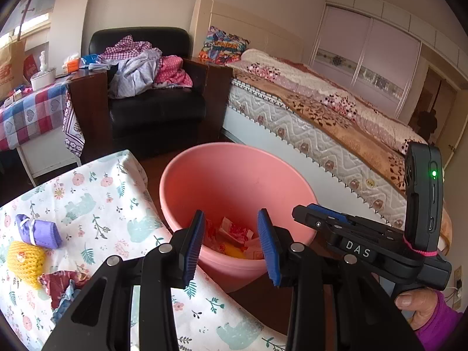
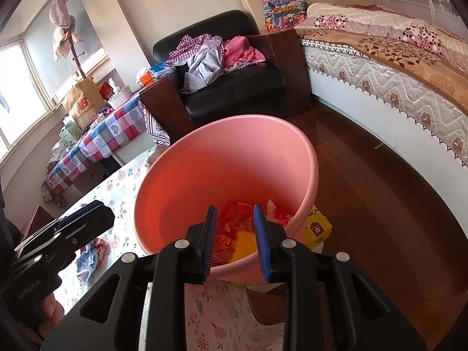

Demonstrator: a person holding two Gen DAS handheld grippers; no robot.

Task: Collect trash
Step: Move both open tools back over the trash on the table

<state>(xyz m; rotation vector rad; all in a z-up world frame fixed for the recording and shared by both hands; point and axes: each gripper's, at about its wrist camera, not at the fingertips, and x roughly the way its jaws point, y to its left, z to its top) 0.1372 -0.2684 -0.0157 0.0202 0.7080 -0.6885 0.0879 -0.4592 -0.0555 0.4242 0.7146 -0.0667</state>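
Note:
A pink bucket (image 1: 234, 175) stands on the floor against the corner of the floral-cloth table (image 1: 102, 204). Red wrappers and a yellow foam net (image 2: 244, 245) lie in the bottom of the pink bucket (image 2: 228, 152). My left gripper (image 1: 232, 216) hangs over the near rim, open, with nothing between its blue pads. My right gripper (image 2: 234, 209) is also open and empty above the bucket; in the left wrist view the right gripper (image 1: 304, 213) reaches in from the right. On the table lie a purple bundle (image 1: 38, 231), a yellow foam net (image 1: 25, 260) and a red wrapper (image 1: 61, 286).
A yellow box (image 2: 317, 228) sits on the floor beside the bucket. A black armchair (image 1: 158, 108) piled with clothes stands behind, a bed (image 1: 321, 117) runs along the right, and a checked-cloth table (image 2: 96, 143) with clutter is at the left. A hand (image 1: 418, 304) holds the right gripper.

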